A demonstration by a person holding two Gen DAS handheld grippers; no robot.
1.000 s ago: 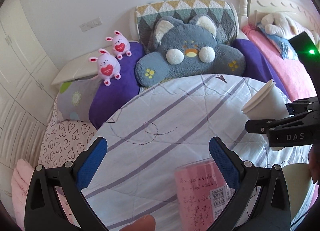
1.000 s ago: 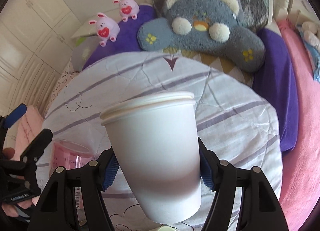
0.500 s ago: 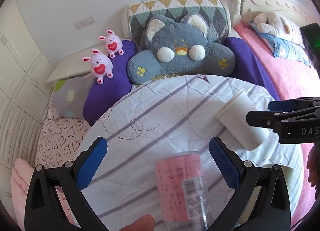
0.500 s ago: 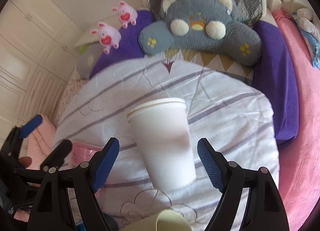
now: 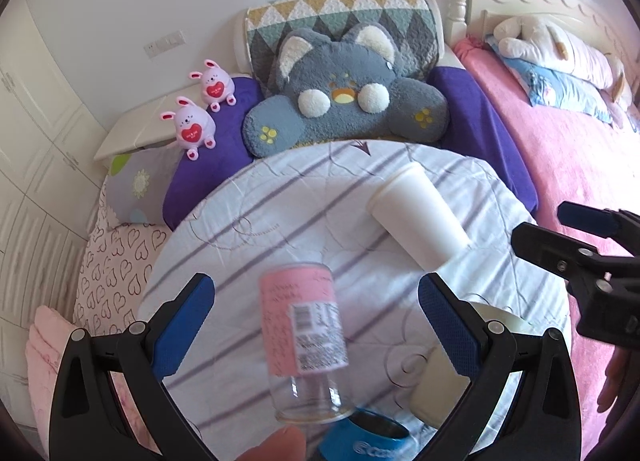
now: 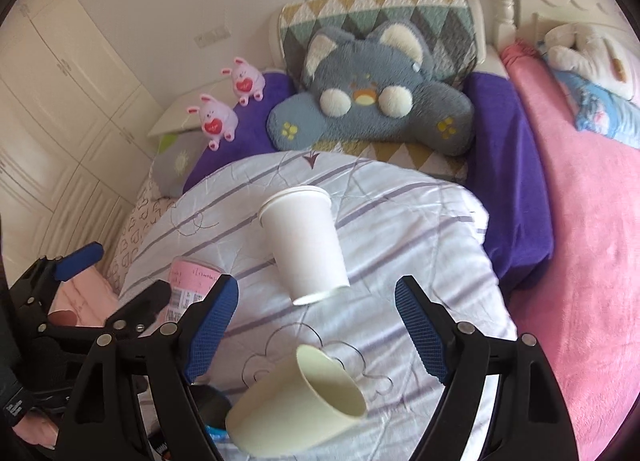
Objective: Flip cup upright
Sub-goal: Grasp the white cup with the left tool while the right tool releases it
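Note:
A white paper cup (image 6: pixel 306 243) stands upright on the striped quilt (image 6: pixel 420 221), rim up; it also shows in the left wrist view (image 5: pixel 418 219). My right gripper (image 6: pixel 316 325) is open and empty, drawn back just short of it. A clear glass with a pink label (image 5: pixel 302 327) stands between the open fingers of my left gripper (image 5: pixel 316 325), not gripped; it also shows in the right wrist view (image 6: pixel 190 283). A cream cup (image 6: pixel 304 409) lies on its side close in front, mouth to the right.
A blue can (image 5: pixel 360 439) sits at the near edge beside the glass. A grey cat cushion (image 6: pixel 372 101), two pink bunny toys (image 6: pixel 228 101) and purple pillows line the back. A pink blanket (image 6: pixel 592 241) lies to the right. White cabinets stand at the left.
My right gripper opened, let go of the white cup and drew back. The cup now stands on the quilt. My left gripper pulled back, so the pink-labelled glass shows farther forward.

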